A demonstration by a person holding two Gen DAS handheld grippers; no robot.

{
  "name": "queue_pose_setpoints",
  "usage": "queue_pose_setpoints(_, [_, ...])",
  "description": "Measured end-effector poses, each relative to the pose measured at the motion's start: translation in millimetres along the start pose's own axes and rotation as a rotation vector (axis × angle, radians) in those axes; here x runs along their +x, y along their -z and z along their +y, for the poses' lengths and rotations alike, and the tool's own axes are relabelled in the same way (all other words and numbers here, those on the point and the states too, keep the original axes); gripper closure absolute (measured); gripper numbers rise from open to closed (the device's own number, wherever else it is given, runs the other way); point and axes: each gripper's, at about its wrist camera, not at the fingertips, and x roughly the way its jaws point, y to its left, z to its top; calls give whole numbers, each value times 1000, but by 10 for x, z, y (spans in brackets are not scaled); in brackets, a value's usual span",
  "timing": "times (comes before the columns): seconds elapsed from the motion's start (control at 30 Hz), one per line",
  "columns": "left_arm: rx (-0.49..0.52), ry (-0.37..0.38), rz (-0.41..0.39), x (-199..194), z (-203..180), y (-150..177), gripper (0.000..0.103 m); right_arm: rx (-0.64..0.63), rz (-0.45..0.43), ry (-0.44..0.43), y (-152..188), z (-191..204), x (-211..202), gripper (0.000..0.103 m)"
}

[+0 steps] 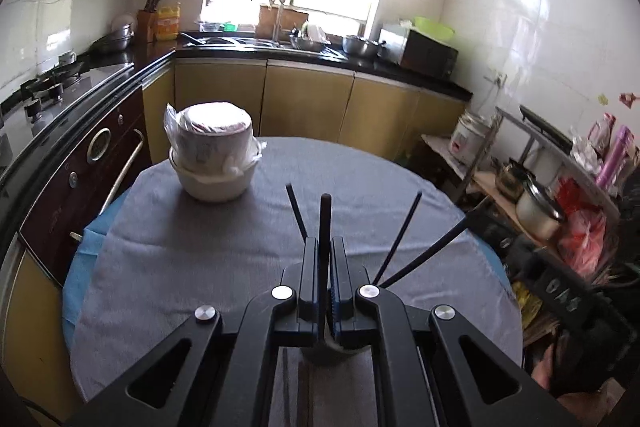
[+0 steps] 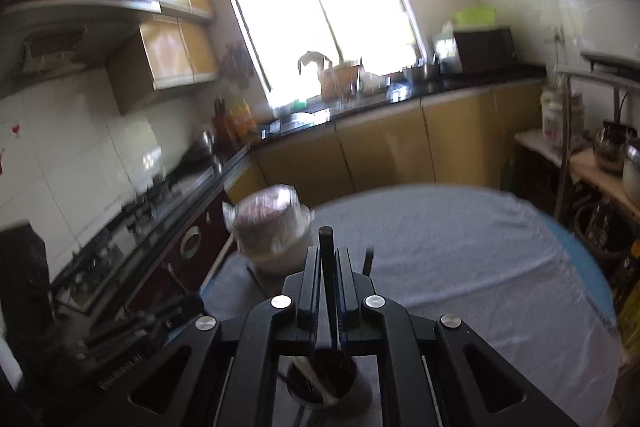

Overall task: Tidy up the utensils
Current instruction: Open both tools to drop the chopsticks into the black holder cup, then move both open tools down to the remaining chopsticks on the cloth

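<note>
My left gripper (image 1: pixel 324 247) is shut on a black chopstick (image 1: pixel 325 215) that stands upright between the fingers. Three more black chopsticks (image 1: pixel 400 235) fan out to either side, their lower ends hidden behind the gripper. My right gripper (image 2: pixel 329 257) is shut on another black chopstick (image 2: pixel 326 247), held upright over a dark round utensil holder (image 2: pixel 324 375) on the table below. A pale utensil handle (image 2: pixel 314 377) leans inside the holder. Another chopstick tip (image 2: pixel 369 261) shows just right of the fingers. The right wrist view is blurred.
A grey cloth covers the round table (image 1: pixel 208 267). A stack of white bowls wrapped in plastic (image 1: pixel 214 155) stands at its far left and also shows in the right wrist view (image 2: pixel 276 231). Stove and oven (image 1: pixel 80 163) lie left, shelves with pots (image 1: pixel 536 203) right.
</note>
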Motion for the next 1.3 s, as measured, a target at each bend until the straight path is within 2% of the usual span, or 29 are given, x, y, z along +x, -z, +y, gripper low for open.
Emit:
queue_pose_setpoints(0.07, [20,-2,6,-32,8,55,91,1,40,-17,106,-40,32,94])
queue_pose_setpoints(0.17, [54,-15,-10,-191,7,163,63,36,107,-64,260,-178,-20,91])
queue_pose_setpoints(0.27, [111,-68,-66,-447,-28,344,44,89,119,-102,428,-396,-210,73])
queue_pose_setpoints(0.3, [136,-93,-80,-535,-44,438,37,102,113,-109,506,-467,-293,65])
queue_pose_setpoints(0.33, [153,-126,-90,-605,-56,530,35,107,108,-110,585,-517,-354,54])
queue_pose_setpoints(0.4, [176,-186,-83,-694,-70,720,33,108,97,-90,791,-680,-538,44])
queue_pose_setpoints(0.47, [174,-229,-52,-713,-47,847,33,105,108,-51,1000,-840,-697,44])
queue_pose_setpoints(0.53, [157,-291,-10,-709,-18,972,33,128,124,-42,1140,-964,-810,44])
queue_pose_setpoints(0.6, [143,-321,7,-699,8,1049,33,154,145,-33,1272,-1069,-904,44])
queue_pose_setpoints(0.73, [128,-383,36,-654,41,1191,33,161,146,-9,1370,-1101,-1005,44])
queue_pose_setpoints(1.3, [73,-425,63,-721,193,1435,33,71,213,-57,1555,-504,-851,44])
